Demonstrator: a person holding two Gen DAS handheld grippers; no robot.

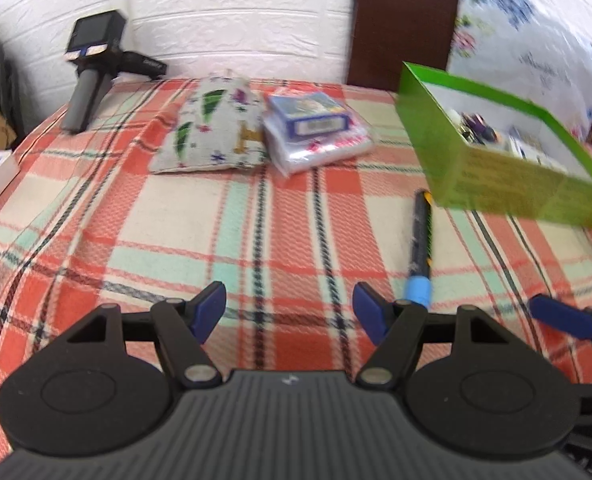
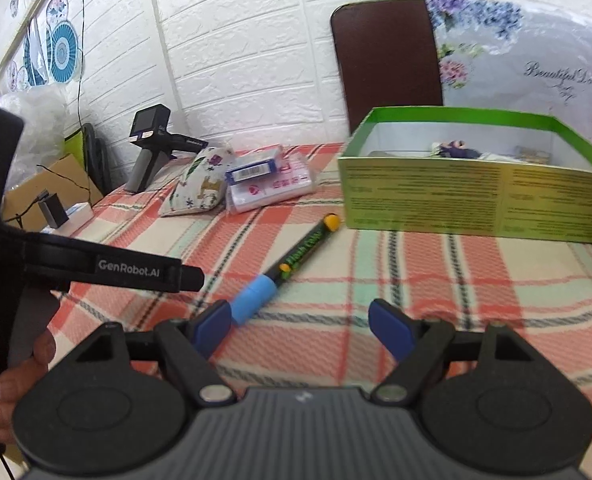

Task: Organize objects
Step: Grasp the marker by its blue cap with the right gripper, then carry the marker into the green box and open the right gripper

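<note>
A black marker [image 1: 421, 236] with a blue cap lies on the plaid cloth, just left of the green box [image 1: 495, 160]. My left gripper [image 1: 290, 313] hovers open over bare cloth, and the cap sits just beyond its right finger. In the right wrist view the marker [image 2: 296, 264] runs diagonally toward the green box [image 2: 475, 200]. Its blue cap is next to the left pad of my open right gripper [image 2: 301, 328]. Neither gripper has anything between its fingers. A patterned pouch [image 1: 212, 132] and a stack of packets [image 1: 311, 128] lie farther back.
A black handheld device [image 1: 92, 68] stands at the back left by the white brick wall. A dark chair back [image 2: 387, 60] rises behind the box, which holds small items. A hand [image 2: 16, 380] grips the left tool at the left edge. Cardboard and clutter lie beyond the table's left side.
</note>
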